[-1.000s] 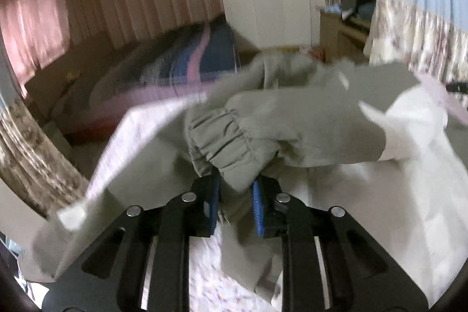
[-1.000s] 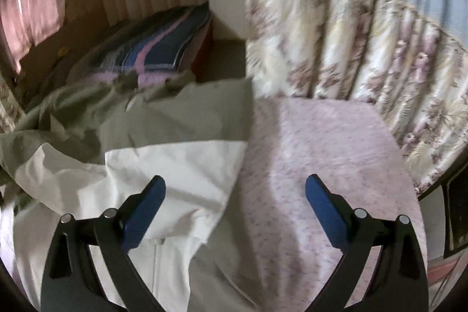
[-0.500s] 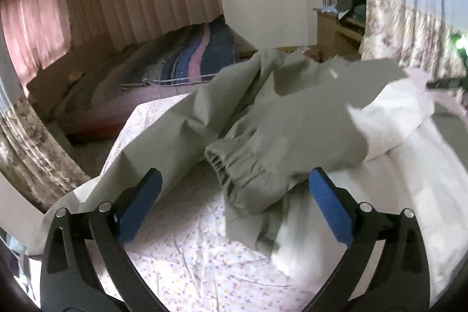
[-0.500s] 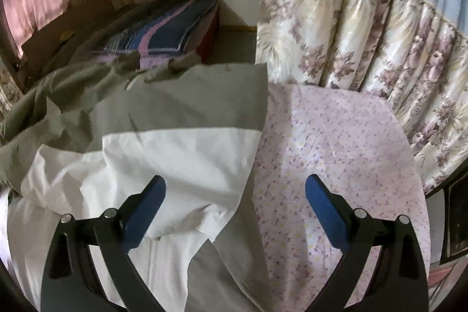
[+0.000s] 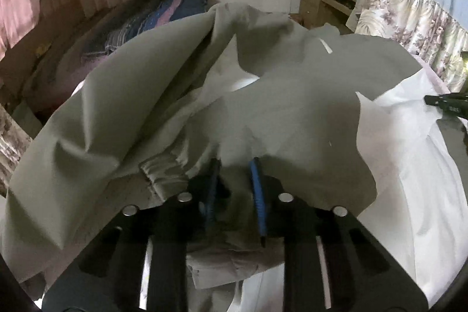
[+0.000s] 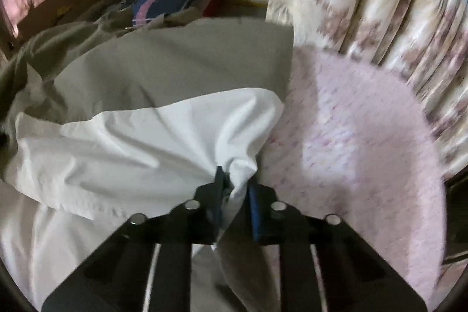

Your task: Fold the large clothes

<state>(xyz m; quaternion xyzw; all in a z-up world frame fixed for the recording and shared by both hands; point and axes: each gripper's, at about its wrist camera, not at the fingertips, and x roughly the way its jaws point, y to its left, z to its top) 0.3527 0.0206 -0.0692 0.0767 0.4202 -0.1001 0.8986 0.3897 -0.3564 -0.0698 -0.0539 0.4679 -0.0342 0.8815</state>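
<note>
Both grippers are closing on a jacket (image 5: 292,107) heaped across the bed (image 6: 365,142), left gripper (image 5: 234,189) pinching grey fabric, right gripper (image 6: 235,189) its white lining beside the bed's bare side, apparently to lift and fold it.

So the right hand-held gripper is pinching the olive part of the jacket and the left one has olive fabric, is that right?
Not quite. In the right wrist view the right hand-held gripper, its jaws closing, pinches the white part of the jacket, not the olive part. The left hand-held gripper, also closing, does have olive fabric between its jaws.
</note>
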